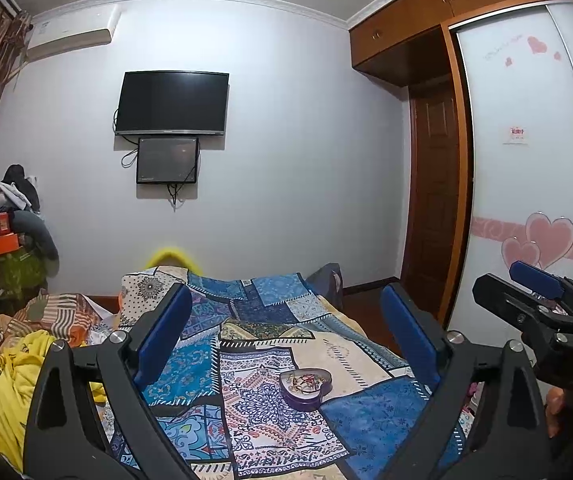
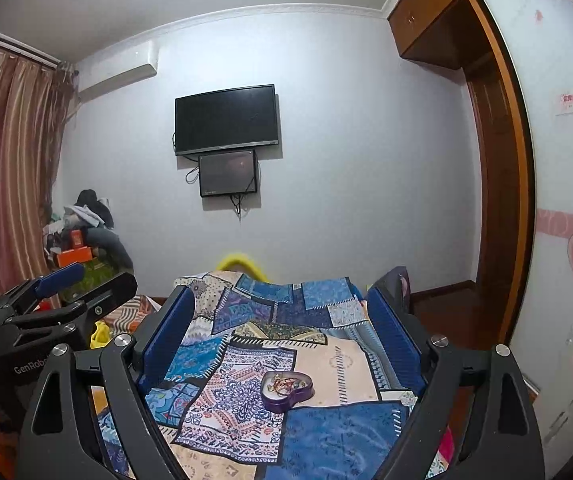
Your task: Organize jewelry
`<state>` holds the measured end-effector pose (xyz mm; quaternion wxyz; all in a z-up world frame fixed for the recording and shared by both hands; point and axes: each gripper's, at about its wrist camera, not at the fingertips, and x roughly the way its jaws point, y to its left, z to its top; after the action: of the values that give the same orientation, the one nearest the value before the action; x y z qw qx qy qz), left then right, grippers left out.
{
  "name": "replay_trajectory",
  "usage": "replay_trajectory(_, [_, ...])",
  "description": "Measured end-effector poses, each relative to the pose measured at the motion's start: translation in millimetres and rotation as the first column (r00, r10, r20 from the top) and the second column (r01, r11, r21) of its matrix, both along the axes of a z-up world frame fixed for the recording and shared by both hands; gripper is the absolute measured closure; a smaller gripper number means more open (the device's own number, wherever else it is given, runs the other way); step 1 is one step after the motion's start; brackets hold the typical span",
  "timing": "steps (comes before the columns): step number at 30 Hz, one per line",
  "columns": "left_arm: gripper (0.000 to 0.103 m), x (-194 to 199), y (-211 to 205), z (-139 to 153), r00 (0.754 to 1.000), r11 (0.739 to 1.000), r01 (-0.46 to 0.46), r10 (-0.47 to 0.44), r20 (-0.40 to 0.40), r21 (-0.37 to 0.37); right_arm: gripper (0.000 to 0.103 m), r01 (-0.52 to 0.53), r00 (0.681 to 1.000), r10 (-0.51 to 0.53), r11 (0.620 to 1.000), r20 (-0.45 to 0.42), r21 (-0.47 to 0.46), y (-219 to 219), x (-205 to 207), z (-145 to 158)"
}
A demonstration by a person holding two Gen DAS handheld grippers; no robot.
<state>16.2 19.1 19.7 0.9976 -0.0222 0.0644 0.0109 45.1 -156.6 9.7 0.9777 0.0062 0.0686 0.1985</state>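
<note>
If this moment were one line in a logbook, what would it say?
left gripper: open, empty | right gripper: open, empty | purple heart-shaped tin of tangled jewelry: lidless, on patchwork bedspread, untouched

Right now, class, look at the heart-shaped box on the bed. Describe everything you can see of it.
The heart-shaped box is a small purple tin, seemingly metal, with a pale rim. It lies flat and lidless on the patchwork bedspread, its point towards the cameras. Inside sits a tangle of jewellery, gold-coloured chains with red bits; single pieces are too small to distinguish. Only the bedspread touches it. Both the left gripper and right gripper are open and apart from it.
</note>
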Motion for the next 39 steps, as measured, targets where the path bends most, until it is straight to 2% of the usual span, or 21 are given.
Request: replay_trajectory(39, [0.006,7.8,-6.1,-0.5,0.998,0.998,0.055,-0.055,-0.027,-0.005,0.017,0.008,1.0,-0.008,1.0,-0.023,-0.002,-1.5,4.1,1.7])
